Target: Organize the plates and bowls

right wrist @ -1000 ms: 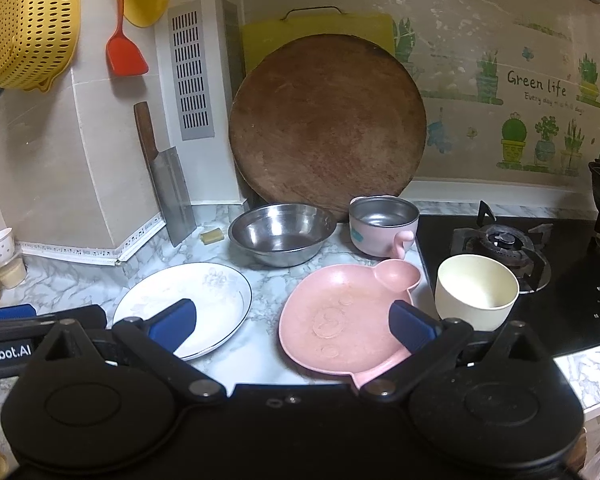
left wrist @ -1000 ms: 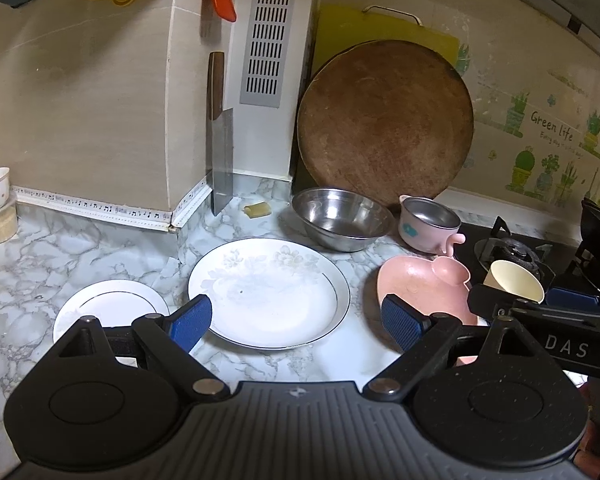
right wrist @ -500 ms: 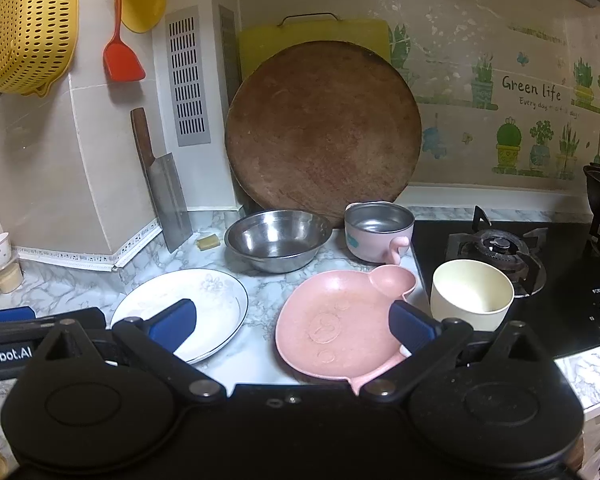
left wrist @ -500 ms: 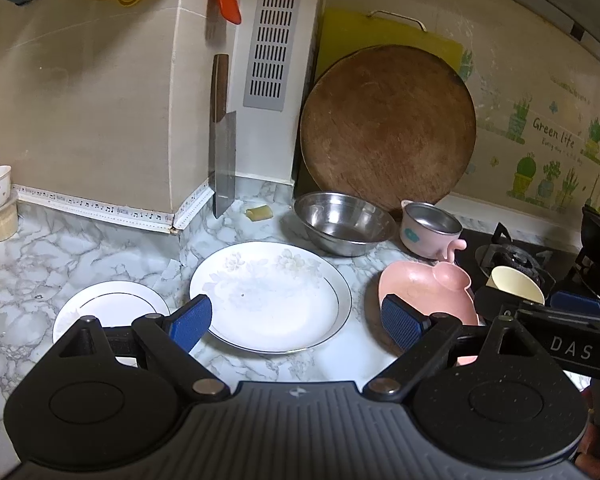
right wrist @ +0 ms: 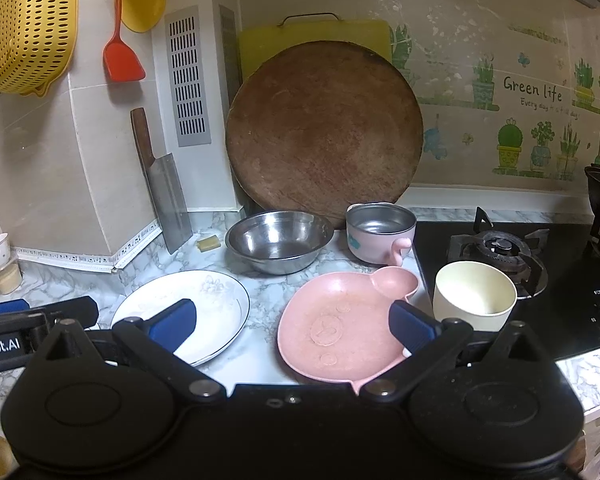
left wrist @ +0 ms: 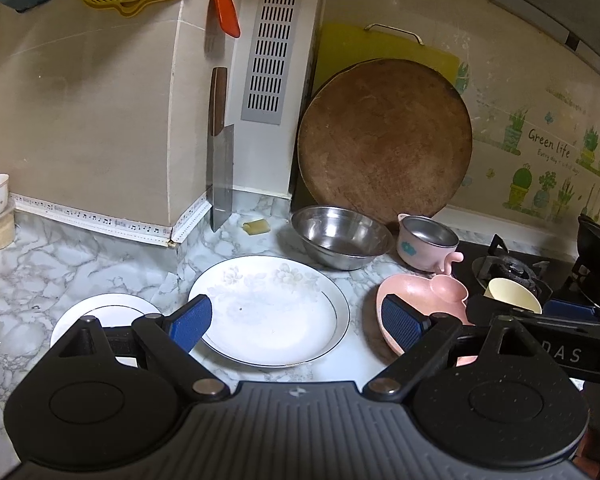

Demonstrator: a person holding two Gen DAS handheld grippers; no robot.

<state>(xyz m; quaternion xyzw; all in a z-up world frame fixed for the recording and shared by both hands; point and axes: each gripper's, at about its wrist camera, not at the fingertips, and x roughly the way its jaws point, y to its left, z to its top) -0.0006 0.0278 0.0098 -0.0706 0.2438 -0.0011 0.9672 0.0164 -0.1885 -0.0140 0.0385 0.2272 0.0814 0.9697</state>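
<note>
Plainly, both grippers' fingers (left wrist: pixel 192 318) stand apart over glossy round white plate (left wrist: pixel 268 312) and matte pig-shaped pink plate (right wrist: pixel 340 328).

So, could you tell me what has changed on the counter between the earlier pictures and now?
Nothing visibly changed. The left gripper and right gripper hang open and empty as before, and the large white plate, small white plate, pink plate, steel bowl, pink cup and cream cup lie where they were.
</note>
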